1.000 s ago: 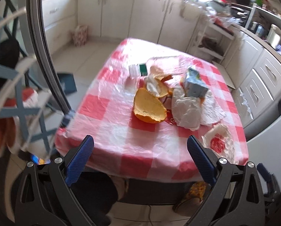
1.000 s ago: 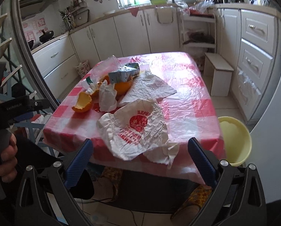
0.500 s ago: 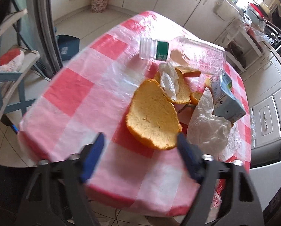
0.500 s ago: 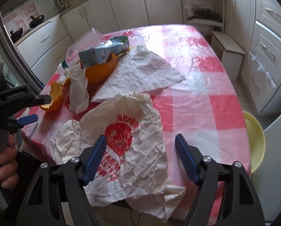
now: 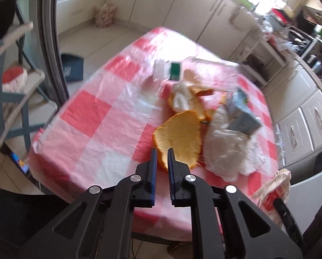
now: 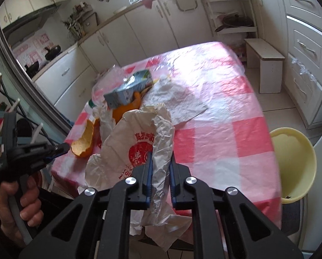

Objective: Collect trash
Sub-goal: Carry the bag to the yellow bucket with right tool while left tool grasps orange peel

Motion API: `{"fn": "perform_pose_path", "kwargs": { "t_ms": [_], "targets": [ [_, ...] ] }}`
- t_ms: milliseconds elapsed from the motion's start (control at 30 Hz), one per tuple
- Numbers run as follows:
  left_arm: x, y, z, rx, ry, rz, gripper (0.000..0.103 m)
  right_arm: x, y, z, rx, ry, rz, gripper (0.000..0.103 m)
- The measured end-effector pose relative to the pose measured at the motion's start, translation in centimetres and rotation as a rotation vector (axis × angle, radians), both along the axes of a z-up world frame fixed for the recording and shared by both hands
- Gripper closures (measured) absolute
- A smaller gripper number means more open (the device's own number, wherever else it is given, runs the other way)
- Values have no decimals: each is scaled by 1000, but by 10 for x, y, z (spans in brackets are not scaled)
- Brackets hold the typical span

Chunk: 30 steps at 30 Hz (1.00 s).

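Left hand-held gripper (image 5: pixel 161 151) pinched narrow on the near edge of a large orange peel (image 5: pixel 180 136) on the checked surface (image 5: pixel 96 116), right hand-held gripper (image 6: pixel 160 155) clamped on a crumpled red-printed paper wrapper (image 6: pixel 137 142), milk carton (image 6: pixel 128 90) just beyond it

— What sits between the jaws?
— The left gripper (image 5: pixel 161 154) is pinched on the near rim of a large orange peel (image 5: pixel 179 135), which lies on the checked tablecloth (image 5: pixel 96 116).
— And past the tips?
— A second peel holding a white wad (image 5: pixel 182 100), then a clear plastic bottle (image 5: pixel 171 71) with a green label, blurred.
— To the right of the jaws?
— A crumpled clear bag (image 5: pixel 222 151), with a blue carton (image 5: pixel 243 115) beyond it.
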State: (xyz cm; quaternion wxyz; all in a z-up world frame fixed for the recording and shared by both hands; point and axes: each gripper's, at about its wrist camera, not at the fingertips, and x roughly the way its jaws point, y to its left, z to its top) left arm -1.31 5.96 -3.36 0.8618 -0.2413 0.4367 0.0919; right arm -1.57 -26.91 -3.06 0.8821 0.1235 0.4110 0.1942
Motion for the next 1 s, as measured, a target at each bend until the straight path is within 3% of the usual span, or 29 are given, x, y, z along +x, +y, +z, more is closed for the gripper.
{"fn": "perform_pose_path", "kwargs": {
  "t_ms": [100,200,367,400,467,500,667,700,733,767,800,1000],
  "targets": [
    [-14,-16,22,37,-79,-48,94,-1,-18,11,-4,-26,-53,89],
    [-21,-26,33,67,-101,-75,94,1,-45,17,-30,-43,-131,89],
    [-15,-4,5,7,2,-18,94,3,-93,24,-125,-62,-261,89],
    [-11,-3,-2,0,21,-18,90,6,-101,24,-160,-64,-284,89],
    [-5,0,-16,-7,66,10,68,14,-116,22,-219,-57,-323,89],
    [-2,2,-21,-5,80,25,49,20,-122,21,-246,-50,-342,89],
    [22,3,-32,39,103,78,46,53,-150,-2,-333,27,-416,89],
    [27,2,-32,39,102,76,51,61,-152,-10,-352,55,-418,89],
    [32,1,-33,44,99,75,75,67,-153,-17,-377,72,-420,88],
    [36,0,-35,41,100,66,89,73,-156,-23,-395,90,-420,86],
    [37,-1,-35,36,102,58,94,79,-156,-30,-412,117,-414,85],
    [17,-11,-6,40,3,24,98,95,-178,-49,-370,213,-423,79]
  ]
}}
